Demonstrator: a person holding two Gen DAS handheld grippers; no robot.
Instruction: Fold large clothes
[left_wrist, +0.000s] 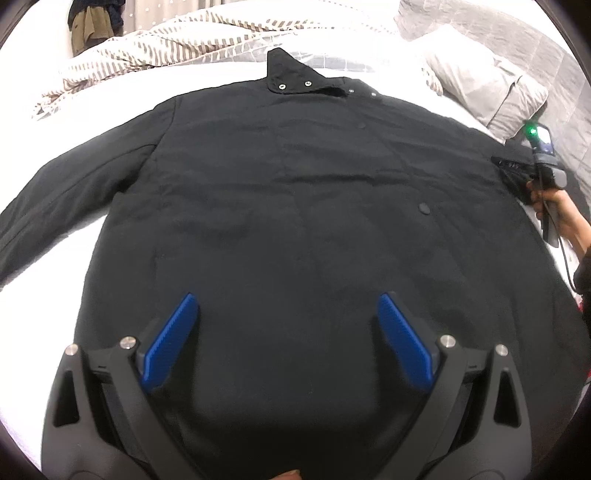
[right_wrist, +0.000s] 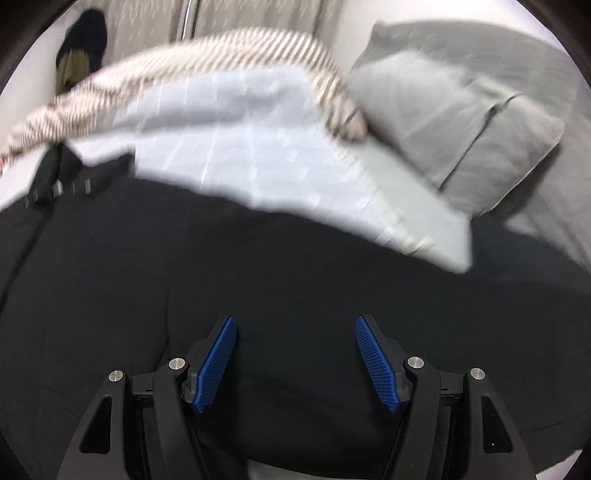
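A large black jacket (left_wrist: 288, 206) lies flat, front up, on a white bed (left_wrist: 48, 266), collar (left_wrist: 288, 70) at the far side and its left sleeve (left_wrist: 66, 177) stretched out. My left gripper (left_wrist: 288, 299) is open and empty, its blue pads (left_wrist: 170, 343) hovering over the jacket's lower hem. My right gripper (right_wrist: 295, 321) is open and empty over the jacket's right side (right_wrist: 258, 277); this view is blurred. The right gripper's body (left_wrist: 543, 158) shows at the jacket's right edge in the left wrist view, held by a hand.
A striped blanket (left_wrist: 177, 40) and a light blue quilt (right_wrist: 229, 147) are bunched at the far side of the bed. Grey pillows (left_wrist: 491, 81) lie at the far right, also in the right wrist view (right_wrist: 461, 122). Dark clothes (left_wrist: 92, 22) hang at the far left.
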